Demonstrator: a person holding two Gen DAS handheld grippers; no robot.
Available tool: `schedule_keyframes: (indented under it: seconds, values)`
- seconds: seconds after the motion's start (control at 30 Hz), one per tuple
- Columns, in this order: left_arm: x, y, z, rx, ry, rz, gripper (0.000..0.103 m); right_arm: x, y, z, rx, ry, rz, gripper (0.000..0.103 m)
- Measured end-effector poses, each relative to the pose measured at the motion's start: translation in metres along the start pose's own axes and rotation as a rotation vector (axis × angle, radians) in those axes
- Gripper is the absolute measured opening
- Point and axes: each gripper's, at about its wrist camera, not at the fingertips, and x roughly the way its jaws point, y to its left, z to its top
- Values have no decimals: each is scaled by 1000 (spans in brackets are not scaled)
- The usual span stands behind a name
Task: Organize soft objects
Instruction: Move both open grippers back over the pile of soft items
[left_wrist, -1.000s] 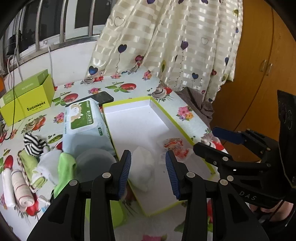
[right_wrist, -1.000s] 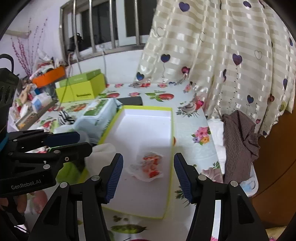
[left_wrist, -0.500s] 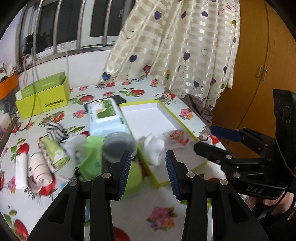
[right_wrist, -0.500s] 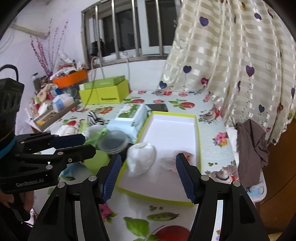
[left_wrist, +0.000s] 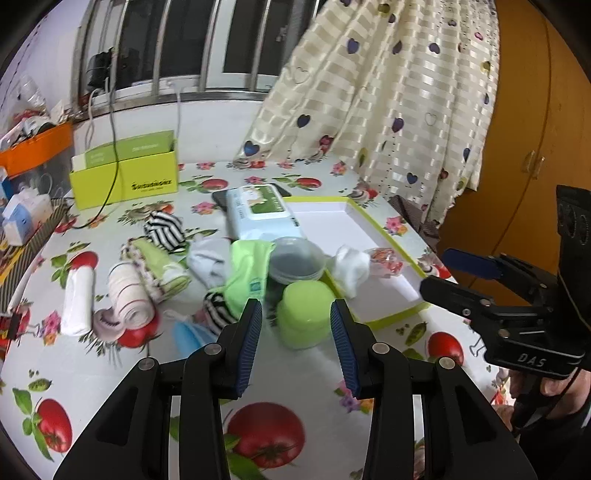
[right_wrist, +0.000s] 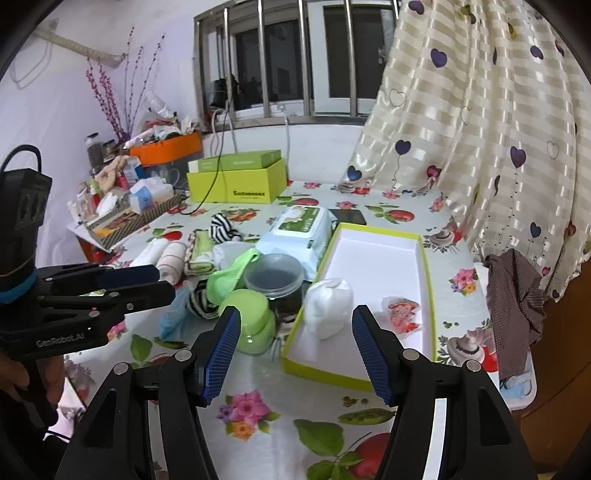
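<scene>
Soft things, mostly rolled socks and small cloths, lie heaped on the fruit-patterned worktop (left_wrist: 303, 373) left of a shallow yellow-edged tray (right_wrist: 428, 258). Two pieces are already inside the tray: a white bundle (right_wrist: 327, 306) near its front left corner and a red-patterned wad (right_wrist: 400, 310) beside it. Outside, a pack of wipes (right_wrist: 301, 230) lies along the tray's left wall, with a lidded jar (right_wrist: 275, 277) and a green tub (right_wrist: 251, 319) in front of it. Among the loose pile are a bright green cloth (left_wrist: 247, 273), a striped sock (left_wrist: 164, 229) and a pale rolled sock (left_wrist: 127, 291).

Both tools point forward and downward over the near edge of the worktop. The right tool (right_wrist: 291, 347) is released, its jaws having just been opening, nothing between them. The left tool (left_wrist: 295, 339) is also released, jaws partly apart and empty, with the green tub seen beyond them.
</scene>
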Motion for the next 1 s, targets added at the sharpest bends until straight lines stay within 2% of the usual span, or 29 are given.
schedule_keyframes:
  seconds: [0.53,0.77,0.97,1.0]
  values:
    - [-4,48,-14,-85,11,53,40,9,20,3,-26,29,23,63]
    - [11,66,-24,-125,61,71,40,20,23,5,-36,53,41,63]
    - [24,71,-31,-118,104,76,40,29,23,7,-41,65,62,63]
    - [27,71,-33,-118,114,78,44,30,24,7,-42,68,64,63]
